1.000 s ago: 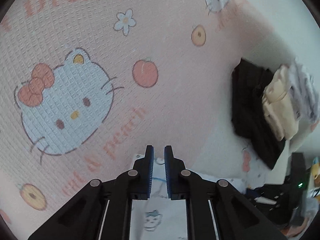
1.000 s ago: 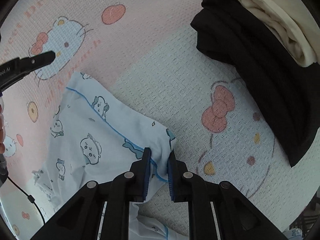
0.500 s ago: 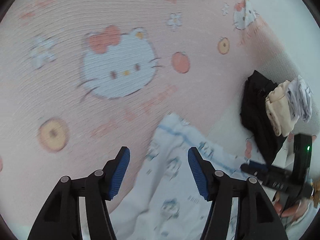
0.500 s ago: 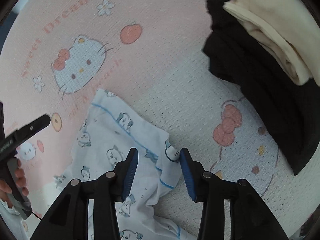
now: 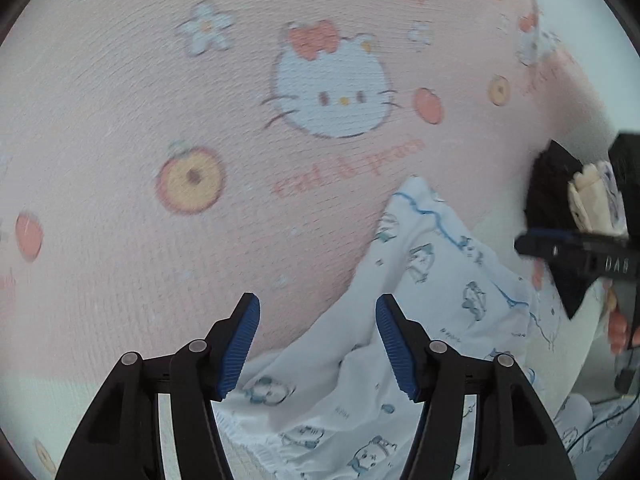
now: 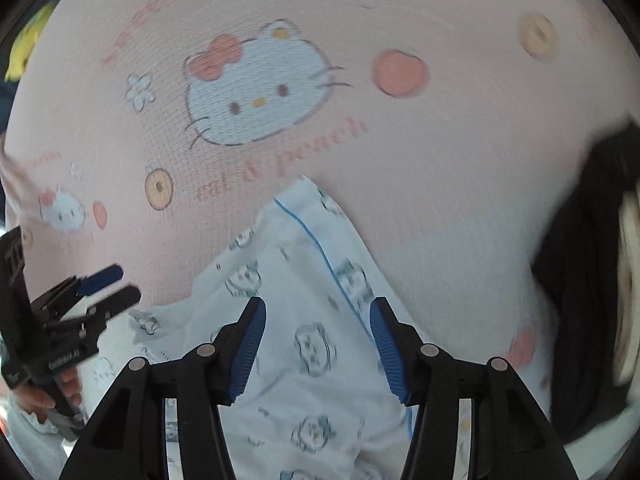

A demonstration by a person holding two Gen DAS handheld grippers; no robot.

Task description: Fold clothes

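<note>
A white garment with blue piping and small cartoon prints (image 5: 424, 280) lies rumpled on the pink Hello Kitty bedsheet (image 5: 160, 100). It also shows in the right wrist view (image 6: 304, 292). My left gripper (image 5: 318, 344) is open and empty, above the garment's left edge. My right gripper (image 6: 316, 344) is open and empty, above the garment's middle. The right gripper shows at the right of the left wrist view (image 5: 560, 246). The left gripper shows at the left of the right wrist view (image 6: 108, 284).
A pile of folded clothes, black (image 6: 588, 280) with cream on top (image 6: 628, 300), lies to the right on the sheet. It also shows in the left wrist view (image 5: 560, 192). A yellow object (image 6: 28, 44) sits past the bed's far left edge.
Both grippers have opened and let go of the garment, then lifted back from it. The garment now lies loose on the sheet.
</note>
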